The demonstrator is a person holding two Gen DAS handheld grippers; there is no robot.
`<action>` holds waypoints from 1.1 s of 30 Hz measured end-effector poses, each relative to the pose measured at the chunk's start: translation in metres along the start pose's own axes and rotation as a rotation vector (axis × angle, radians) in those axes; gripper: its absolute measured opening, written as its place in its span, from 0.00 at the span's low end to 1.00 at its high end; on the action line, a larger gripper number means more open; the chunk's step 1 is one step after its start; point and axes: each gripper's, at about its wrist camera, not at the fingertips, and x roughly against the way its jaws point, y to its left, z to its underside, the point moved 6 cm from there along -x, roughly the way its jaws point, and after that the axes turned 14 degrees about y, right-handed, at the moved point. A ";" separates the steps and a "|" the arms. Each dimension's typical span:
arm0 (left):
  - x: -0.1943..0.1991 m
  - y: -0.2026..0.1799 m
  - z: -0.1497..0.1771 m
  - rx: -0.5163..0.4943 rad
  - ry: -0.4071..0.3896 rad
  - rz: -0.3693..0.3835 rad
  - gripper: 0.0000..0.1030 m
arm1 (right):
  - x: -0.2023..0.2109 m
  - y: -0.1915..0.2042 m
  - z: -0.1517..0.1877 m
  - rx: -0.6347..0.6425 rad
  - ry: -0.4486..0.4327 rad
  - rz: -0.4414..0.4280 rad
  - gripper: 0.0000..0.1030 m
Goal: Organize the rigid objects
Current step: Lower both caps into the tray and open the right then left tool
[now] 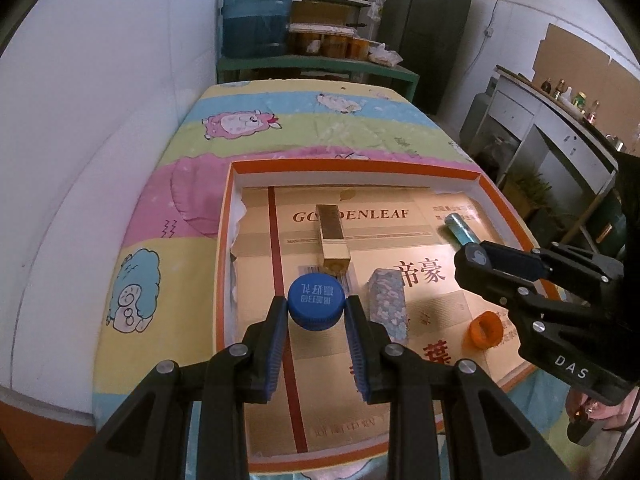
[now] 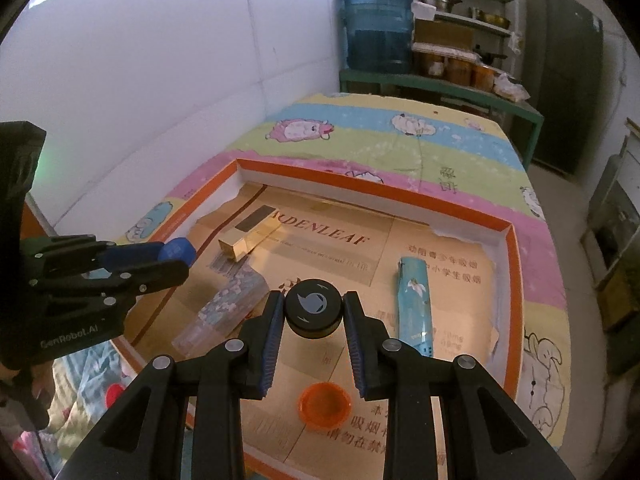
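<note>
My left gripper point(image 1: 316, 306) is shut on a blue bottle cap point(image 1: 316, 300), held above the orange-rimmed box point(image 1: 352, 166) near its left side. In the right wrist view my right gripper point(image 2: 313, 310) is shut on a black bottle cap point(image 2: 313, 307) over the box's middle. Lying inside the box are a gold rectangular case point(image 1: 332, 236), a floral-patterned case point(image 1: 388, 300), a teal tube point(image 2: 414, 300) and an orange cap point(image 2: 324, 404). The right gripper with its black cap point(image 1: 476, 258) also shows at the right of the left wrist view.
The box rests on a table under a cartoon-sheep cloth point(image 1: 280, 120), against a white wall point(image 1: 100, 80). Behind stand a blue water jug point(image 1: 256, 12) and shelves of jars point(image 1: 332, 40). A counter with bottles point(image 1: 560, 120) runs along the right.
</note>
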 end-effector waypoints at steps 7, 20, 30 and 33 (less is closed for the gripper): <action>-0.009 0.004 -0.005 0.003 0.012 -0.005 0.29 | -0.013 -0.002 -0.005 0.007 0.026 0.011 0.30; -0.024 0.005 -0.009 0.002 0.033 -0.004 0.29 | -0.031 -0.006 -0.013 0.002 0.064 0.019 0.30; -0.031 0.006 -0.010 -0.002 0.044 0.000 0.29 | -0.042 -0.009 -0.013 -0.008 0.089 0.017 0.30; -0.032 0.005 -0.010 -0.006 0.045 -0.004 0.29 | -0.044 -0.010 -0.012 -0.008 0.093 0.017 0.30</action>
